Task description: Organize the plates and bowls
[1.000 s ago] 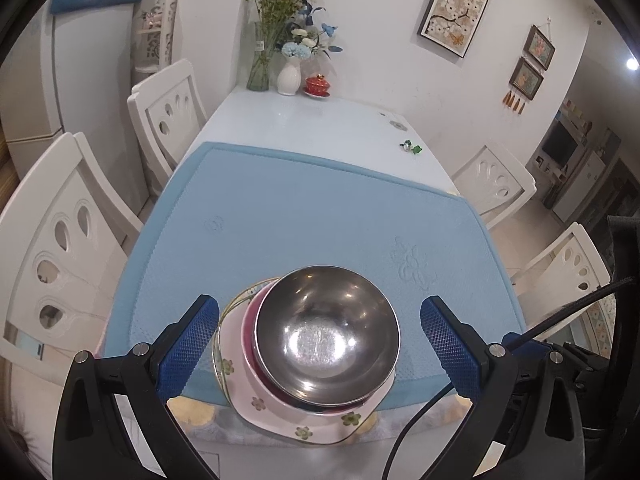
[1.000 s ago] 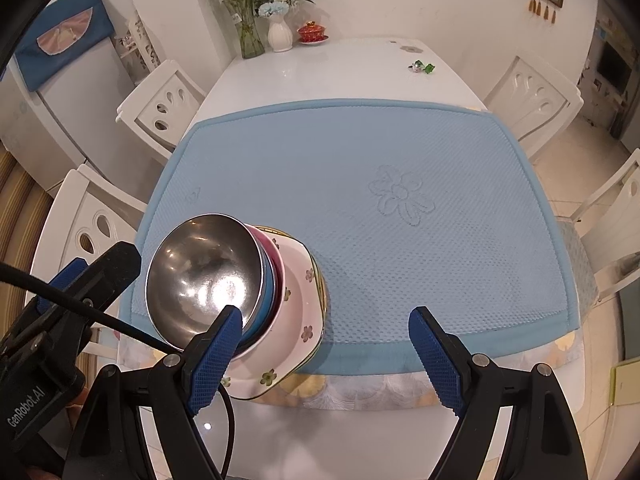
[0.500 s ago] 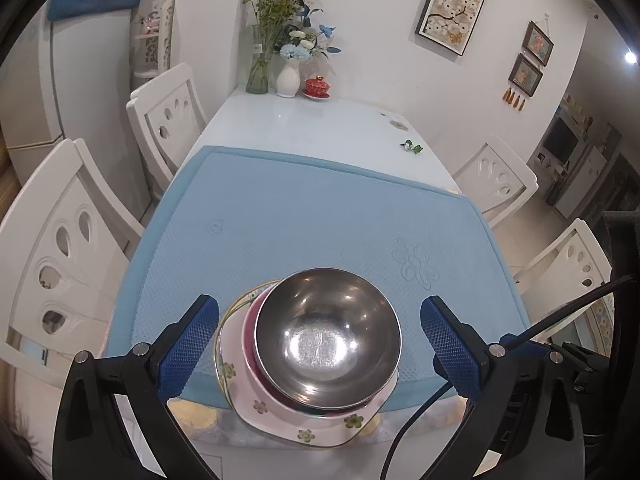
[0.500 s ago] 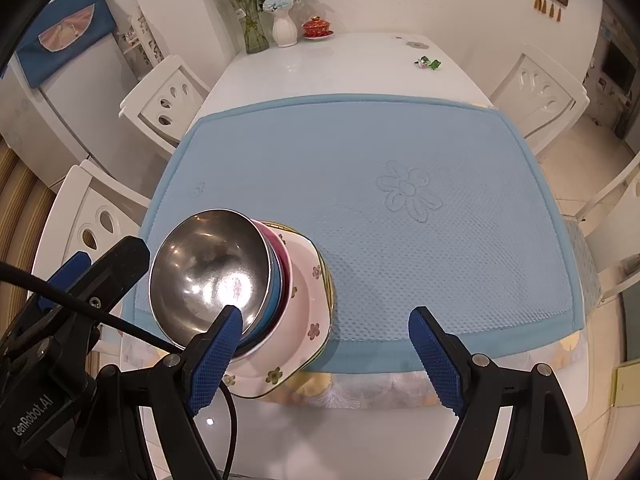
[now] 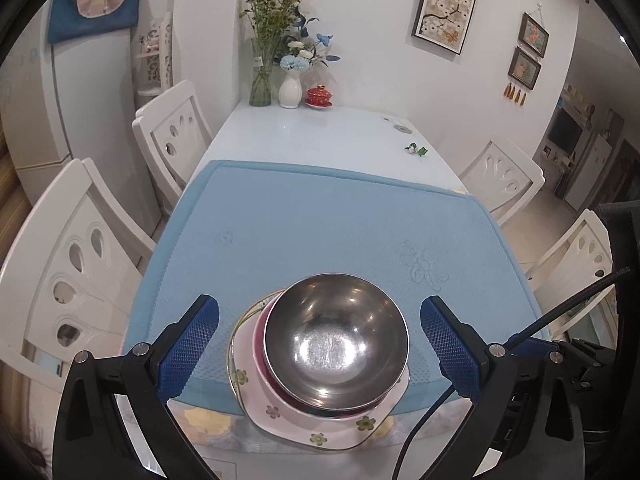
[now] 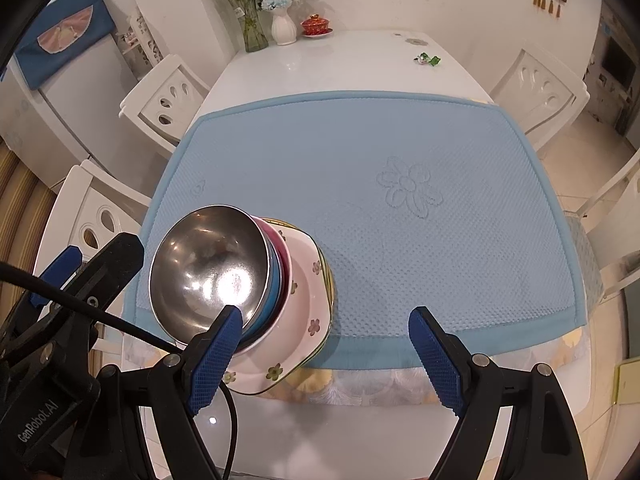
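Hovering over the stacked dishes

Both grippers are hanging wide open and holding nothing. The left gripper (image 5: 319, 342) is framing the steel bowl (image 5: 335, 340), which is sitting on the flowered plate (image 5: 320, 426) at the near edge of the blue mat (image 5: 320, 220). The right gripper (image 6: 326, 354) is just right of the stack.

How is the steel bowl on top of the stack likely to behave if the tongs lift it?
The steel bowl looks thin-walled, so probably light and rigid. Its polished, curved surface may slip between the left tongs. It sits nested in a red bowl on a flowered plate, so a sideways push might shift the whole stack.
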Motion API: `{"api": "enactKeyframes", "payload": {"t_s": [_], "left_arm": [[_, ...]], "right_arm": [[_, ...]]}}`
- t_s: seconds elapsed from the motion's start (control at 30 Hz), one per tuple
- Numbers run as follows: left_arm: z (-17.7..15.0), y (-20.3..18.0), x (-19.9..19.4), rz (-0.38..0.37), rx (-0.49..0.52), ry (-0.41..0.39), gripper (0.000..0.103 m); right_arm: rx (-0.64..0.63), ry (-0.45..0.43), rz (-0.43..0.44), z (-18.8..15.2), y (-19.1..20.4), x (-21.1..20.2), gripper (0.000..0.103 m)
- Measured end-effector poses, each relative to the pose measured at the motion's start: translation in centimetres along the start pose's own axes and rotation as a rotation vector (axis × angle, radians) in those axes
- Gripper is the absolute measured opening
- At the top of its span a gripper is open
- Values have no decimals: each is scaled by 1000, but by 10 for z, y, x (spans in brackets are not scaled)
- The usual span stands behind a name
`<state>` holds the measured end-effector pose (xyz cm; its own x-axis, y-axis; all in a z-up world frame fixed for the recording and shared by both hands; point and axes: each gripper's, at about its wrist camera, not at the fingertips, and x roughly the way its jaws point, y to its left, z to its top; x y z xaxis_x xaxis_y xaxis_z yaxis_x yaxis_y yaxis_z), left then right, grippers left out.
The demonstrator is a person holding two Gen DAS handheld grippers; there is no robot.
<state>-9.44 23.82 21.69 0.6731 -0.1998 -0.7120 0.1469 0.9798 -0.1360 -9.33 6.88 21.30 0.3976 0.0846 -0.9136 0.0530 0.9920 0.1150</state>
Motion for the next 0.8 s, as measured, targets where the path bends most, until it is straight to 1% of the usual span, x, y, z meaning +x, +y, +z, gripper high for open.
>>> {"api": "enactKeyframes", "payload": {"t_s": [0.1,0.4,0.63,0.8], "left_arm": [[0,-2,-2,24,11,-18,101],[2,-2,-12,117,26,-107,101],[6,-12,-14,164,94,-109,101],[7,-14,-15,161,94,-112,101]], "right_arm": [[10,4,16,-1,0,0,83],[9,-8,18,-1,-1,-3,83],[6,-13,16,0,-2,-5,83],[8,-16,17,1,-6,-7,83]]}}
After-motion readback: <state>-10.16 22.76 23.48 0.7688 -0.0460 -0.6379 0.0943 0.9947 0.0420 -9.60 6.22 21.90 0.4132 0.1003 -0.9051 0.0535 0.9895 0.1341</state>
